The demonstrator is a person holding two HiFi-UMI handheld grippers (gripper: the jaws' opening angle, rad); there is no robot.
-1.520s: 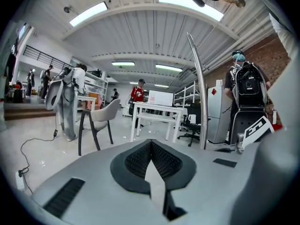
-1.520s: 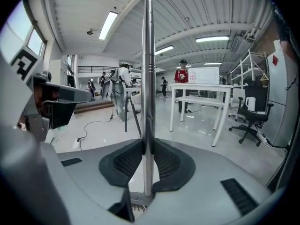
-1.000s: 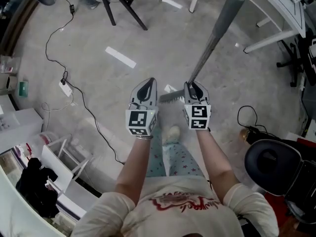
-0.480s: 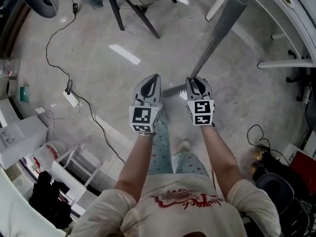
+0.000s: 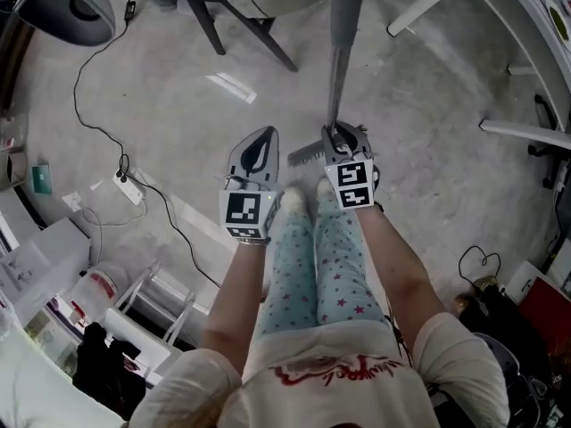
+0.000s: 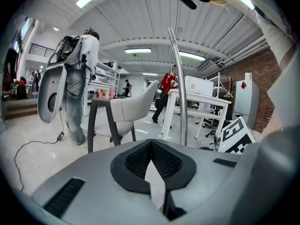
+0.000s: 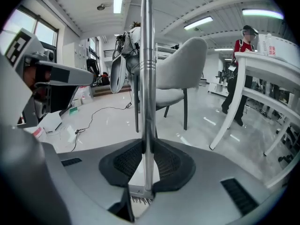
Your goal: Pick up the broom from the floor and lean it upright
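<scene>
The broom's grey handle (image 5: 341,34) rises steeply from my right gripper (image 5: 339,137) toward the camera, nearly upright. Its toothed head (image 5: 308,155) hangs just left of the jaws, above the floor. My right gripper is shut on the thin metal part of the handle (image 7: 148,78), which runs straight up between the pads, and the head (image 7: 139,200) shows below the right gripper (image 7: 146,149). My left gripper (image 5: 261,141) is beside it on the left, shut and empty. From the left gripper (image 6: 151,144), the handle (image 6: 180,102) stands just to the right.
A dark-legged chair with a pale seat (image 5: 241,7) stands ahead. A black cable and power strip (image 5: 125,185) lie at the left. White desk legs (image 5: 522,130) are at the right. The person's feet (image 5: 294,199) are right below the grippers. Other people stand further off (image 6: 77,78).
Both grippers moved forward toward the chair and sank a little. The broom handle swung from leaning right to nearly upright. The right gripper's hold did not change.
</scene>
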